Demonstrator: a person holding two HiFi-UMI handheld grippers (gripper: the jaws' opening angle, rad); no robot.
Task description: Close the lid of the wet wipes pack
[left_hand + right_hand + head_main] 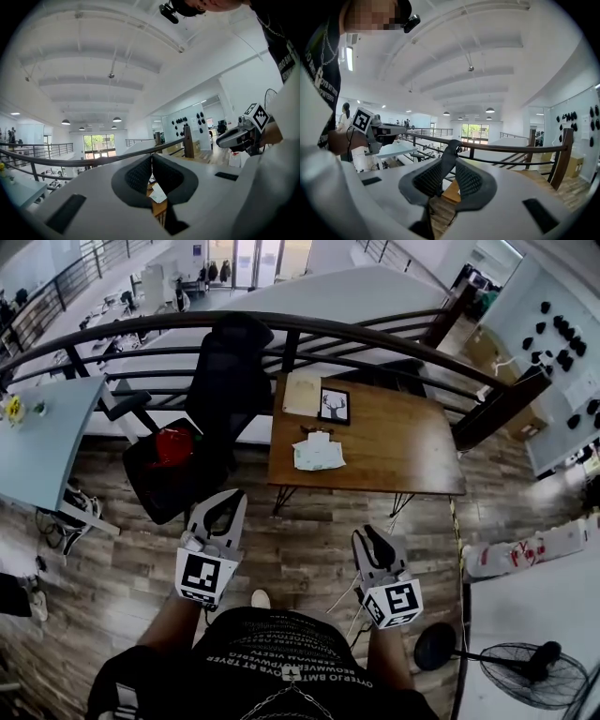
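Side by side, left hand-held gripper (234,496) and right hand-held gripper (367,533) point forward.

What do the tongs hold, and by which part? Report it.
Nothing. Both the left tongs and right tongs are empty, well short of the wet wipes pack on the table.
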